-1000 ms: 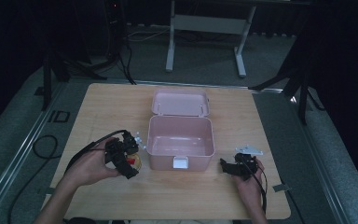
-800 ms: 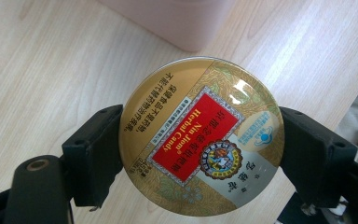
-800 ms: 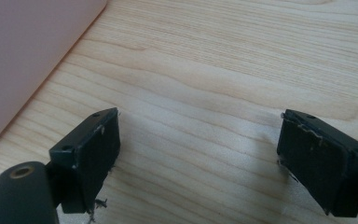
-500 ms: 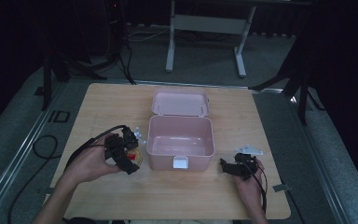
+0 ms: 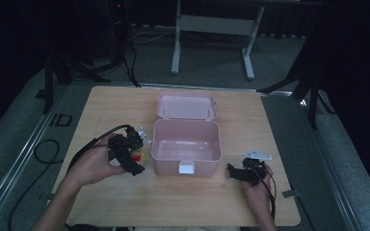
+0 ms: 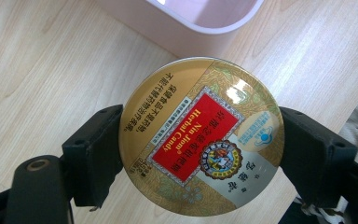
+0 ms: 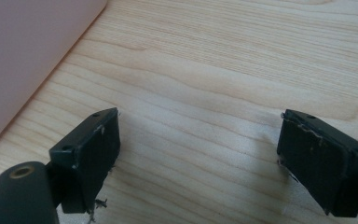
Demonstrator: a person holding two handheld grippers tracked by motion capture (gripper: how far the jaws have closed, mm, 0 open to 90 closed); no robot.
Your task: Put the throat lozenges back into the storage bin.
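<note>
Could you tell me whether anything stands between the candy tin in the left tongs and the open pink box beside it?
Nothing visible does. The candy tin sits clamped in the left tongs just left of the pink box, whose lid is open.

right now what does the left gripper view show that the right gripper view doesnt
Left gripper view: a round gold candy tin with a red label, clamped by its rim between the left gripper jaws, and the open rim of the pink box just beyond it.
Right gripper view: the right gripper jaws standing wide apart with nothing between them, and only a plain side wall of the pink box at the upper left.
Both: the light wooden table and the pink box.
</note>
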